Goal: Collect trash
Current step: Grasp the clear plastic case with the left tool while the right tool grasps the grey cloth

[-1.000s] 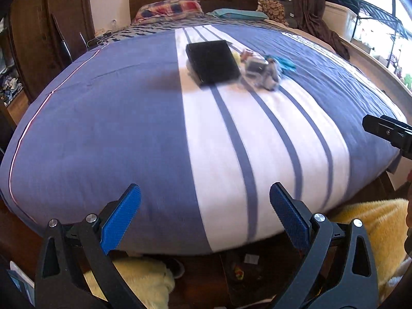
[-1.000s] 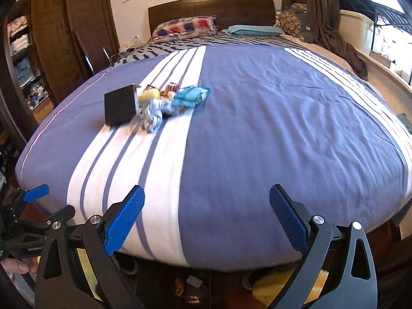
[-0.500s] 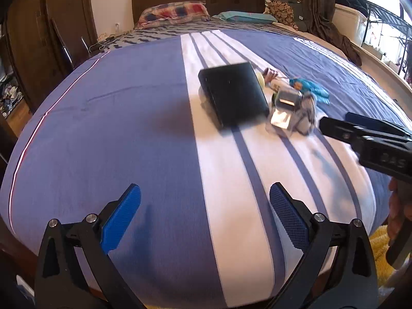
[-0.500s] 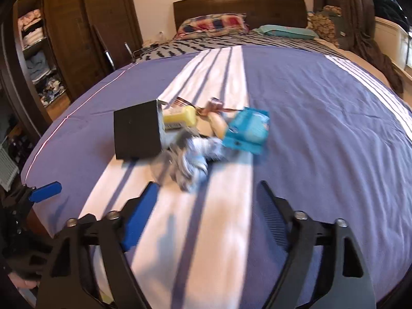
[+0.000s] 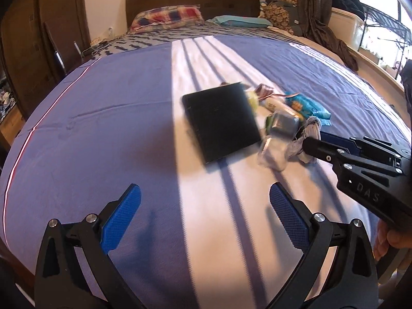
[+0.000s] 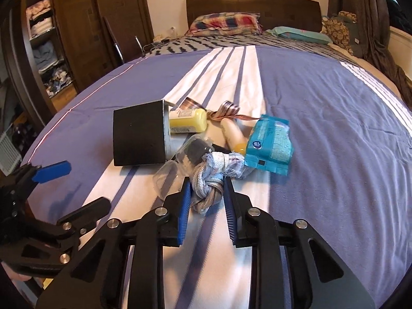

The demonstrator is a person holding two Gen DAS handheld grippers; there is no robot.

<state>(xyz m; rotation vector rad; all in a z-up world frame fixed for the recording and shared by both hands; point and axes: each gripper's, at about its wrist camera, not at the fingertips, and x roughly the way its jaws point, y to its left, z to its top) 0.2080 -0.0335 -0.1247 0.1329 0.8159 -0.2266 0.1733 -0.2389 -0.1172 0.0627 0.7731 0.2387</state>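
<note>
R gripper (image 6: 207, 189) sits low over the bed (image 6: 334, 134), jaws closing w/ a knotted grey-white cloth bundle (image 6: 206, 193) between the blue pads; the pads look right up against the bundle's sides, but firm contact can't be confirmed. L-wrist view shows the same gripper coming in from the right edge, tips at the frayed cloth, a bit of the person's hand (image 5: 386, 239) under it at lower right.

L gripper (image 5: 204, 211) hangs wide open over the near part of the blue-and-white striped cover, nothing between its pads, well short of the pile.

Trash pile lies mid-bed on the white stripe. Black box (image 6: 140, 135) is on the left side of the pile, lying on its side w/ its open end facing right. Just right of it: a yellow bottle (image 6: 188, 121), a crumpled striped wrapper (image 6: 226, 109) farther back, a cream tube (image 6: 233, 135), and a teal wipes pack (image 6: 270, 146) at the right end. A clear plastic container w/ dark contents (image 6: 195, 152) sits near the box, touching the cloth bundle; another clear piece (image 6: 166, 180) lies just left of the R gripper's left pad.

Far end: plaid pillow (image 6: 224, 22) and teal pillow (image 6: 298, 32) against a dark headboard (image 6: 252, 2). Wardrobe (image 6: 77, 25) on the left.
</note>
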